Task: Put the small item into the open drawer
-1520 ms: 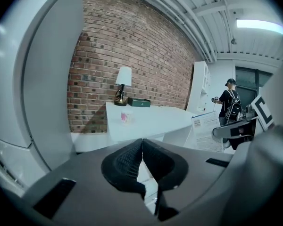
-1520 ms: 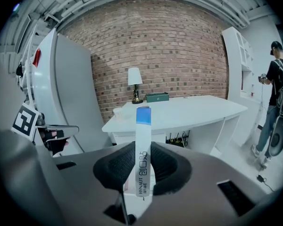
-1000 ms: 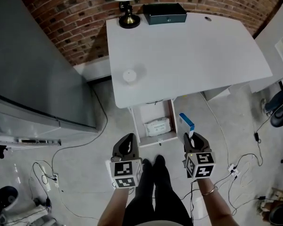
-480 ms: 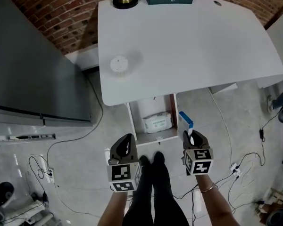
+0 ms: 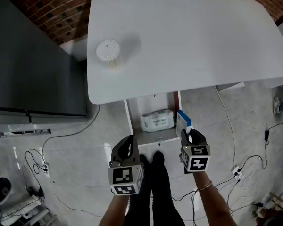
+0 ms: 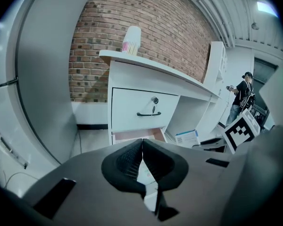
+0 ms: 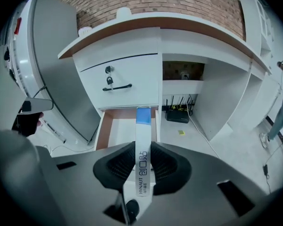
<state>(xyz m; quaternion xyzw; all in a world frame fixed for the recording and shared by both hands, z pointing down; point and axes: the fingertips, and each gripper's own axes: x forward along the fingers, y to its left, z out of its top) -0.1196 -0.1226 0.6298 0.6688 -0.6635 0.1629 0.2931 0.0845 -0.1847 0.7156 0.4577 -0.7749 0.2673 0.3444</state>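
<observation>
From the head view, my right gripper (image 5: 192,136) has its jaws clamped on the small box (image 5: 183,120). The box sits just over the right-hand wall of the open drawer (image 5: 153,136), not squarely above its floor. If I let go here I'd expect it to clip that wall and drop to the floor outside. Steering too far left, it could land on the wipes pack (image 5: 157,120) already lying inside. In the left gripper view, my left gripper (image 6: 142,147) has its jaws pressed together with nothing between them, so it can't catch a slip. The box shows off to the right, beside the drawer opening. In the right gripper view, the pads pinch the box by its broad faces near the near end, and so much overhang could let it pivot if it bumps anything. Its long axis runs straight out along the jaws, narrow edge up, blue end pointing toward the drawer.
</observation>
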